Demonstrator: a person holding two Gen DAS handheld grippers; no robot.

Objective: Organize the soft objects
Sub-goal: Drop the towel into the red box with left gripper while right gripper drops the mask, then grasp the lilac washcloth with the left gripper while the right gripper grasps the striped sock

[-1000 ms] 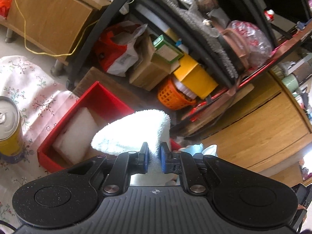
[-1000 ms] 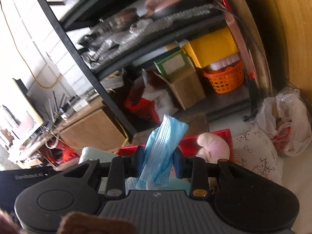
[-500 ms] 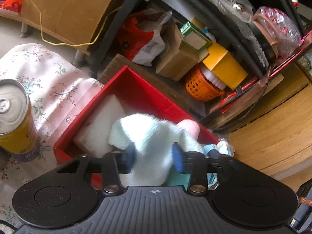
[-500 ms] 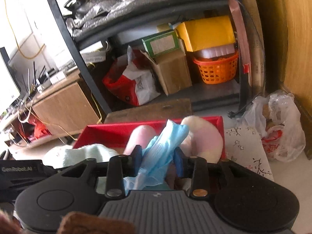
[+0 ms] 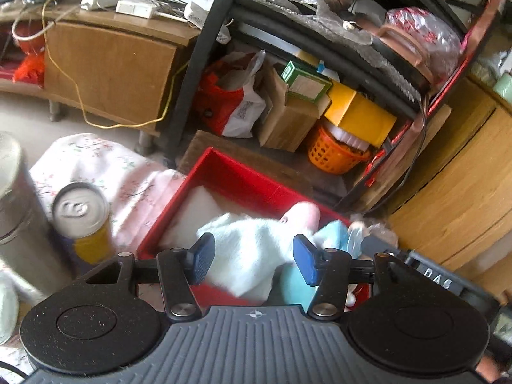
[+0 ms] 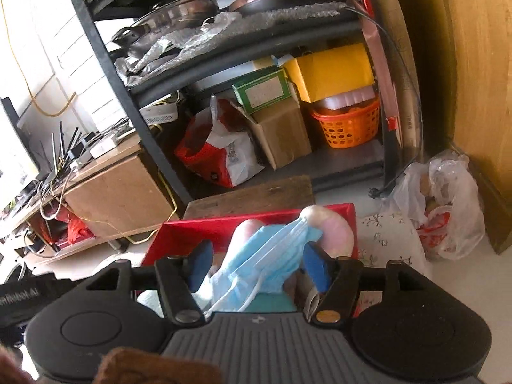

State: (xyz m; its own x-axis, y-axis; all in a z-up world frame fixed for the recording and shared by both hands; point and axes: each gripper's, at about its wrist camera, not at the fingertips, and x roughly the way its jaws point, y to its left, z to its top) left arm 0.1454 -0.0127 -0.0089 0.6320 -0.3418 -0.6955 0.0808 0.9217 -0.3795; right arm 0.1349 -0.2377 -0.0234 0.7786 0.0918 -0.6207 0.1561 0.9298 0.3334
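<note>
- the red tray [image 5: 224, 172] is open from above, but a white towel [image 5: 252, 249], a pink plush [image 6: 336, 230] and a blue face mask [image 6: 272, 256] crowd its near part.
- its far-left corner holds only a flat white pad [image 5: 198, 208].
- left of the tray, a yellow can [image 5: 83, 220] and a grey metal bin [image 5: 19, 224] stand on the floral cloth [image 5: 105, 160], blocking that side.
- beyond the tray, a wooden board [image 6: 256, 195] and a black shelf rack [image 6: 134, 121] close off the far side.

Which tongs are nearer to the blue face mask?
Right. The right tongs straddle the blue face mask, jaws opening. The left tongs open around the white towel beside it.
</note>
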